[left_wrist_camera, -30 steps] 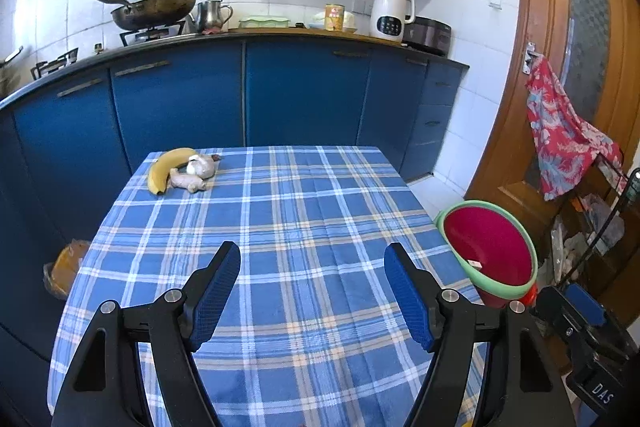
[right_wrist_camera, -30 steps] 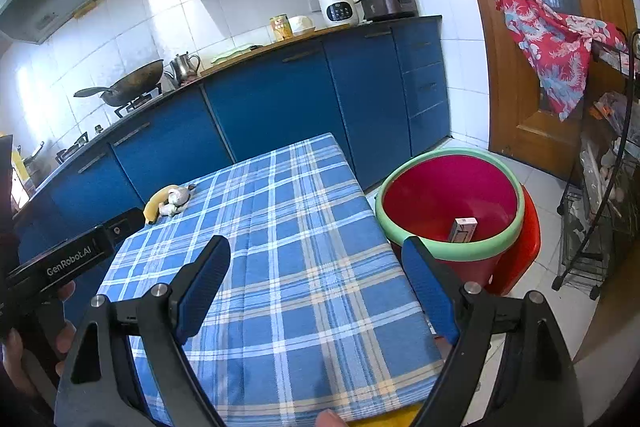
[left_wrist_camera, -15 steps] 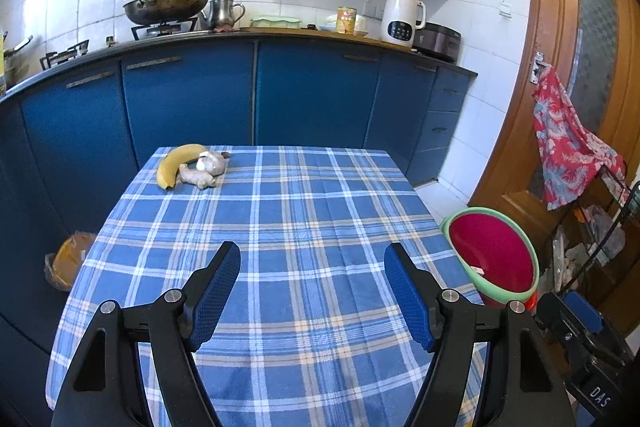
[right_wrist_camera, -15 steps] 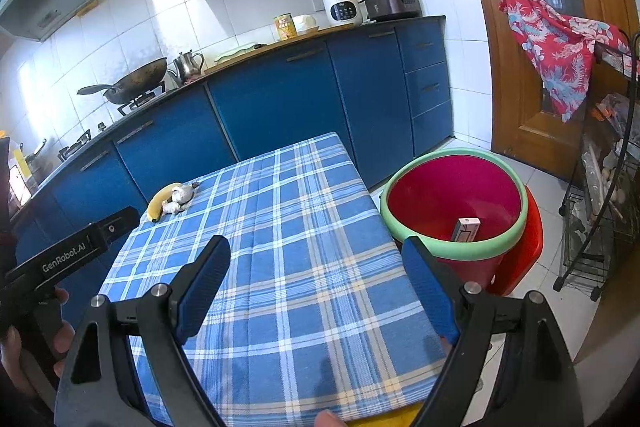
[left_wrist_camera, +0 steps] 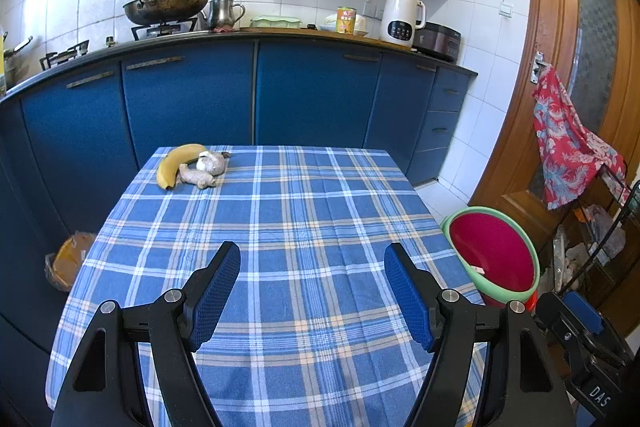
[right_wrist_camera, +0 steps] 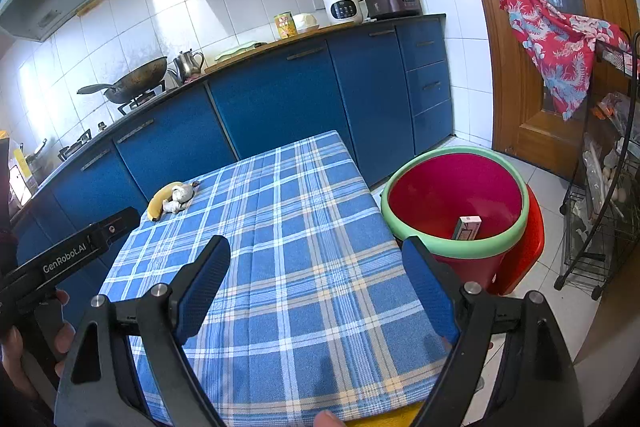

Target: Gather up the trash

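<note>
Both grippers hover spread and empty over the plaid-covered surface (left_wrist_camera: pixel 320 227). Over the last second the left gripper (left_wrist_camera: pixel 312 291) rose slightly. A banana (left_wrist_camera: pixel 176 163), garlic (left_wrist_camera: pixel 212 163) and ginger (left_wrist_camera: pixel 196 179) remain far-left; a small box (right_wrist_camera: pixel 466 227) lies in the bin (right_wrist_camera: pixel 452 239).

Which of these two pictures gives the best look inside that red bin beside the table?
The right wrist view. It looks down into the red bin, so its whole green rim and a small box at the bottom show. The left wrist view catches the bin at the frame's edge, tilted, with only a pale scrap visible inside.
</note>
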